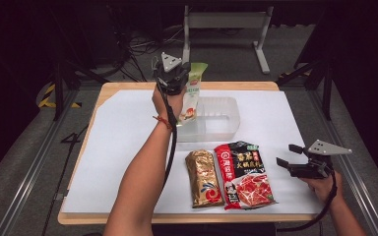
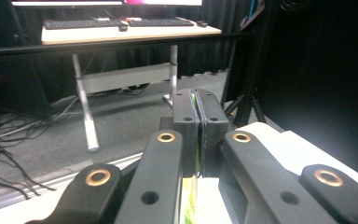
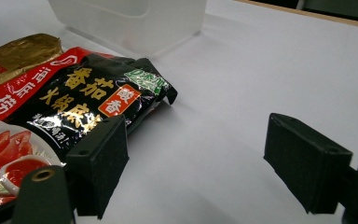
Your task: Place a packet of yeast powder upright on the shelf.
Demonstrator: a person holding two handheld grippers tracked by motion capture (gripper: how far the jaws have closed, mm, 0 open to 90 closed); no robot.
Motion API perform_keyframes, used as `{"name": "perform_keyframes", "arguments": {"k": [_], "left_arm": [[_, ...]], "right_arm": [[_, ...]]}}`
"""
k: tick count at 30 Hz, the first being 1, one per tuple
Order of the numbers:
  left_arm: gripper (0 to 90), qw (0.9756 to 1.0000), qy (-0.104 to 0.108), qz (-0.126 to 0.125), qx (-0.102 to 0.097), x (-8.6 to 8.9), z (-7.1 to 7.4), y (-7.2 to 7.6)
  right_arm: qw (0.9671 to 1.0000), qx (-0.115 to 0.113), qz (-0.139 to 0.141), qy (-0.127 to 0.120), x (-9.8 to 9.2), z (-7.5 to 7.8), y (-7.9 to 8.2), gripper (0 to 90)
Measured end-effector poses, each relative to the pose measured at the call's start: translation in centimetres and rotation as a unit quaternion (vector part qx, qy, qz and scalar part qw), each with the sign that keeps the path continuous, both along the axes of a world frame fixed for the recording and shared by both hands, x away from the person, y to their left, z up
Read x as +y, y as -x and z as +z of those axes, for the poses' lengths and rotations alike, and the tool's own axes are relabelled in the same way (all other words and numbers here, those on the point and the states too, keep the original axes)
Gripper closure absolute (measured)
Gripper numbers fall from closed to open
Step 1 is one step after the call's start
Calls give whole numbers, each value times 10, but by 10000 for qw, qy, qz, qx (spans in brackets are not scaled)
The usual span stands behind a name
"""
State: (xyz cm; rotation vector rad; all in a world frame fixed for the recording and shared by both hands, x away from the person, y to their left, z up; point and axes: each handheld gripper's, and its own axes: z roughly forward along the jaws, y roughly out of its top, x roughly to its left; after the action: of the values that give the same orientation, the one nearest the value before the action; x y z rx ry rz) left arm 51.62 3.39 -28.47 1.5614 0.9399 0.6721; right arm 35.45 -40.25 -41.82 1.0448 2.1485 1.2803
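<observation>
Green-and-white packet [image 1: 192,93] is up in the air, hanging down from the left gripper [image 1: 177,73], right over the near-left corner of the clear plastic box [image 1: 226,125]. The box sits on the white sheet on the counter [image 1: 128,142], at about 12 o'clock from the two packets that lie flat. The left gripper's jaws are squeezed tight on the top edge of the packet; in the left gripper view you can see a thin green strip pinched between them. The gold packet [image 1: 204,178] lies at 6 o'clock from the box, and the red-and-black packet [image 1: 243,174] lies just beside it, touching or nearly so. The right gripper [image 1: 289,156] waits low at 3 o'clock from the red-and-black packet, with its jaws wide and nothing in them. The job now looks like putting the hanging packet into the box. To do it well, move the packet a bit more toward the middle of the box, so its bottom does not catch the wall. Lower it slowly until it rests inside, then let go. It is hard to tell if the bottom of the packet is already inside the box or only in front of it, so go gently.
</observation>
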Motion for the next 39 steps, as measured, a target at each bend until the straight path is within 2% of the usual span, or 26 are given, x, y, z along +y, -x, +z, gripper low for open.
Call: {"name": "perform_keyframes", "arguments": {"k": [3,9,12,15,19,21,22,25,27,29,32,35,39], "left_arm": [[883,9998,80,-127,92,2,-9,2],[878,9990,109,-438,-1,7,-20,14],[873,9976,121,-676,-44,9,-24,20],[866,9965,-27,-818,-172,10,-27,29],[820,9951,-70,-964,-183,16,-30,35],[814,9941,-170,-1046,-213,21,-33,41],[805,9931,-272,-1118,-208,24,-35,44],[777,9912,-354,-1258,-223,31,-41,49],[777,9897,-489,-1322,-243,38,-44,54],[789,9883,-512,-1421,-219,42,-47,57],[771,9884,-507,-1426,-155,47,-52,60],[742,9875,-589,-1434,-275,50,-55,64],[706,9870,-513,-1487,-320,58,-56,70]], "right_arm": [[10000,-3,11,10,1,0,0,221],[10000,30,25,10,2,0,0,221],[10000,11,44,26,2,0,0,221],[10000,21,39,15,3,0,0,221],[10000,27,44,36,3,-1,0,220],[10000,44,45,41,3,-1,0,219],[10000,63,39,28,4,-1,0,219],[9999,73,59,66,4,-2,-1,220],[9999,99,63,62,5,-3,-1,221],[9999,101,71,81,5,-3,-1,220],[9998,99,96,109,6,-3,-1,220],[9998,108,89,117,6,-3,-1,219],[9998,130,77,115,7,-4,-1,218]]}}
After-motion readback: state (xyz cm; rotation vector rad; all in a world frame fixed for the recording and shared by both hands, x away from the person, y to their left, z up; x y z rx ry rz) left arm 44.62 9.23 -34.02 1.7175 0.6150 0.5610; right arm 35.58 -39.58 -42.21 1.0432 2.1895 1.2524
